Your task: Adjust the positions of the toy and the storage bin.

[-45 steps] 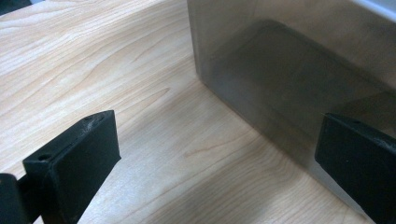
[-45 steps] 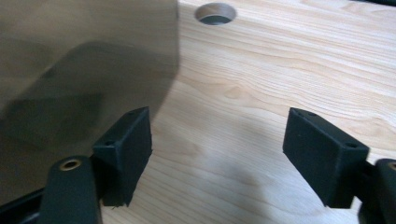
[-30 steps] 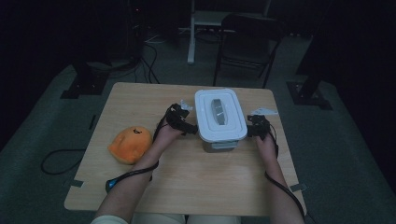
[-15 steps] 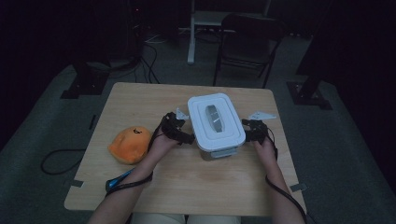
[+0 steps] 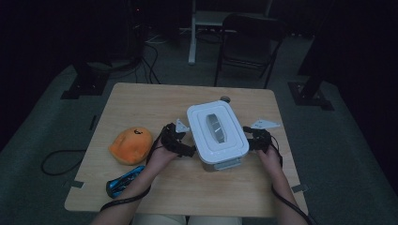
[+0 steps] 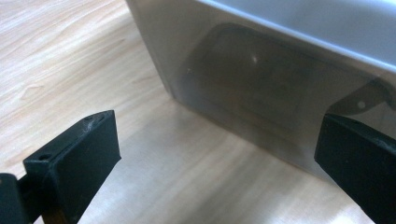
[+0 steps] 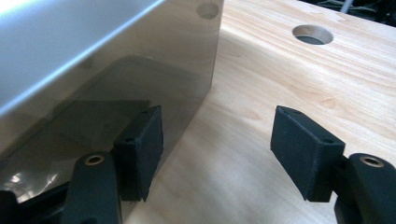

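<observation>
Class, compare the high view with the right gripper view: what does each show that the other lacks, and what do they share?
High view alone: the orange plush toy, the blue tool, the folding chair and the left hand-held gripper beside the box.
Right gripper view alone: the box's smoky see-through side wall up close, and the open jaws of the right hand-held gripper with nothing between them.
Both: the white-lidded box, the wooden table and its round hole.

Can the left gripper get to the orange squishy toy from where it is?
Probably yes. The left gripper sits at the white box, its fingers open and holding nothing. The orange toy lies just to its left, with bare table between them.
</observation>
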`<control>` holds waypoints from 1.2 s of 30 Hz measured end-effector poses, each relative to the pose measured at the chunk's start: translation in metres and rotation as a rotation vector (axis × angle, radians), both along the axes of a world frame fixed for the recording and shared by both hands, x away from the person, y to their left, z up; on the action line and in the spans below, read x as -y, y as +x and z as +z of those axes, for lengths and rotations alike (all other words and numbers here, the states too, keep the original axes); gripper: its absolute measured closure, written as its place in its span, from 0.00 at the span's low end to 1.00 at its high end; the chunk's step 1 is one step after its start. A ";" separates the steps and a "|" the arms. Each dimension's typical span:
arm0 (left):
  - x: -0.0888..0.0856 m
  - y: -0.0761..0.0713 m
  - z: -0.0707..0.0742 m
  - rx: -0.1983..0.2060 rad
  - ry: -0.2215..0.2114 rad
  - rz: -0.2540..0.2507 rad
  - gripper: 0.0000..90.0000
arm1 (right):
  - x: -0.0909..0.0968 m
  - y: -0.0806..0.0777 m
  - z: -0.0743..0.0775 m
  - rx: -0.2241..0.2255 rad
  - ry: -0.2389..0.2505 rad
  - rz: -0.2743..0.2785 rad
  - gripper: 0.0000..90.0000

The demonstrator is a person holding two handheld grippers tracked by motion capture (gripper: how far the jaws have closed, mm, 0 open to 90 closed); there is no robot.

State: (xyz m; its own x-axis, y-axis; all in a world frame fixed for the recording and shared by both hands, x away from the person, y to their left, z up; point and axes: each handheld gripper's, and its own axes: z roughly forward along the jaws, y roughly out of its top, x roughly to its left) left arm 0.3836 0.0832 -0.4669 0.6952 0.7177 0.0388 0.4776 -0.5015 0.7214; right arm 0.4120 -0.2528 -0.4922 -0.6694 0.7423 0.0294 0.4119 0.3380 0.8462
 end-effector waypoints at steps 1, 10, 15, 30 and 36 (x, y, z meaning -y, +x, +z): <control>0.000 -0.003 0.000 0.001 0.003 -0.006 0.01 | 0.001 -0.002 0.000 0.002 0.002 0.006 0.38; 0.004 -0.037 -0.002 -0.006 -0.007 -0.053 0.01 | 0.005 -0.023 0.000 0.006 -0.007 0.057 0.38; 0.009 -0.052 -0.008 -0.025 -0.015 -0.109 0.00 | 0.009 -0.033 -0.002 -0.003 0.013 0.072 0.38; 0.021 -0.071 -0.011 -0.037 -0.021 -0.203 0.00 | 0.020 -0.050 -0.003 -0.006 0.033 0.097 0.39; 0.024 -0.076 -0.018 -0.033 -0.035 -0.237 0.01 | 0.030 -0.049 -0.003 -0.005 0.021 0.050 0.26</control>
